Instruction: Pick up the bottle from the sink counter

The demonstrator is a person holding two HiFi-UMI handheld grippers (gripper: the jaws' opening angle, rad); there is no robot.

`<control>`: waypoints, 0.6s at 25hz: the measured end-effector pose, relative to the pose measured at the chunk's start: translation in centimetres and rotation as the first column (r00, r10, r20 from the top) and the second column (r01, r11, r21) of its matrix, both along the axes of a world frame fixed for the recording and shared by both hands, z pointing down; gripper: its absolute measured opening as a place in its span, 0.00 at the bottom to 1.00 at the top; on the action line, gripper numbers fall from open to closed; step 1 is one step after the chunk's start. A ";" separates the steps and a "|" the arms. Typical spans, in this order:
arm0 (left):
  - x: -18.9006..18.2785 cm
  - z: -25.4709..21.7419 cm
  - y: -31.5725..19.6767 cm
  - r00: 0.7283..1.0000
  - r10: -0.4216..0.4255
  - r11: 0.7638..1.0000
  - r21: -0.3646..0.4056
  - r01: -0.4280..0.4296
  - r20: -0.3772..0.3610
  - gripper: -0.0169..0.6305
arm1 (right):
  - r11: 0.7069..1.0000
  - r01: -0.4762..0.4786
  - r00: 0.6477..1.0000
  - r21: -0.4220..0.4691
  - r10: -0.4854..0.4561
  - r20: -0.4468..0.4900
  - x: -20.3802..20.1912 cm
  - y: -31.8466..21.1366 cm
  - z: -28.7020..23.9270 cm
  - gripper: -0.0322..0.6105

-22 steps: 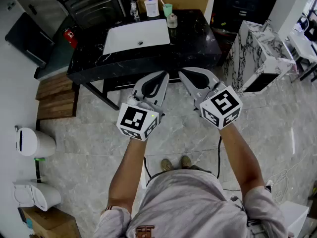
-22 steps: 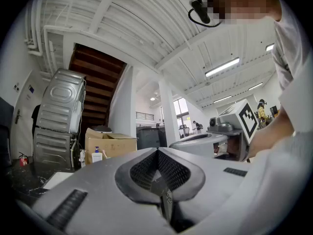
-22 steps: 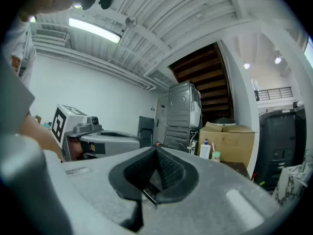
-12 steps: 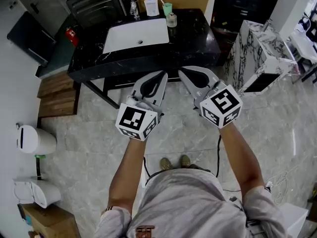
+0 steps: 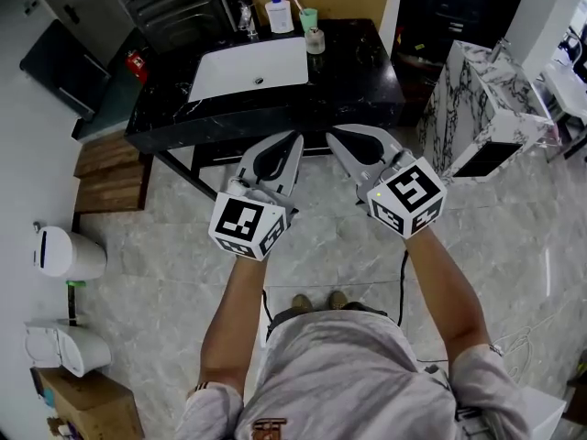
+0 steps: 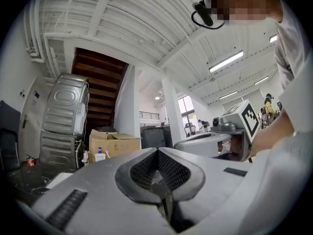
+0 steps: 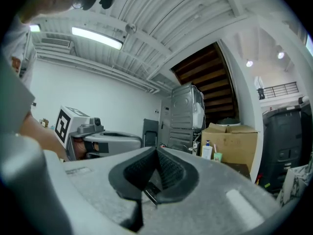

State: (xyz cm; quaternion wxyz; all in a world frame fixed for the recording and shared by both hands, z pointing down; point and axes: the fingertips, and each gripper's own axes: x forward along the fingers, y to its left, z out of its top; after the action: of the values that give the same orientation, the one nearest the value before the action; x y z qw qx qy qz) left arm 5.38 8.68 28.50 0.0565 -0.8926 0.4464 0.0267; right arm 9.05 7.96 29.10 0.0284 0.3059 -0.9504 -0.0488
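A white pump bottle (image 5: pixel 279 14) with a blue top stands at the back of the black sink counter (image 5: pixel 358 81), behind the white basin (image 5: pixel 248 67). It also shows small in the left gripper view as the pump bottle (image 6: pixel 100 155) and in the right gripper view as the pump bottle (image 7: pixel 207 151). A small glass bottle (image 5: pixel 315 40) stands by the basin's right corner. My left gripper (image 5: pixel 295 140) and right gripper (image 5: pixel 332 138) hang side by side over the floor, short of the counter's front edge. Both are shut and hold nothing.
A green cup (image 5: pixel 309 18) with a toothbrush and a faucet (image 5: pixel 246 16) flank the pump bottle. A marble-patterned cabinet (image 5: pixel 486 108) stands to the right and wooden steps (image 5: pixel 105 172) to the left. A white bin (image 5: pixel 64 257) sits on the floor at far left.
Almost nothing: the view has shifted slightly, and both grippers stay shut, side by side in front of the counter.
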 end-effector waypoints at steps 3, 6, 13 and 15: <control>0.5 0.0 -0.7 1.000 -0.018 1.000 0.003 0.018 -0.003 0.03 | 1.000 0.010 1.000 0.006 -0.010 -0.013 0.9 -0.8 0.2 0.05; 0.8 0.5 -1.3 0.999 -0.032 0.999 -0.001 0.032 -0.002 0.03 | 1.000 0.016 1.000 0.001 -0.015 -0.019 1.4 -1.6 0.8 0.05; 0.2 0.7 -4.7 0.999 -0.039 0.999 0.010 0.039 -0.012 0.03 | 1.000 0.015 0.999 0.011 -0.015 -0.028 1.2 -4.8 1.2 0.05; 0.0 1.1 -5.9 0.999 -0.030 0.999 0.012 0.030 -0.014 0.03 | 1.000 0.009 0.999 0.013 -0.008 -0.032 1.0 -5.9 1.6 0.05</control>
State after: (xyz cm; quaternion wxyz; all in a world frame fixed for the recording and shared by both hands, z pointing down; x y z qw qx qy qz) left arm 5.36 2.75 29.57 0.0592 -0.8853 0.4600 0.0350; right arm 10.02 2.08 30.69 0.0415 0.3012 -0.9508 -0.0603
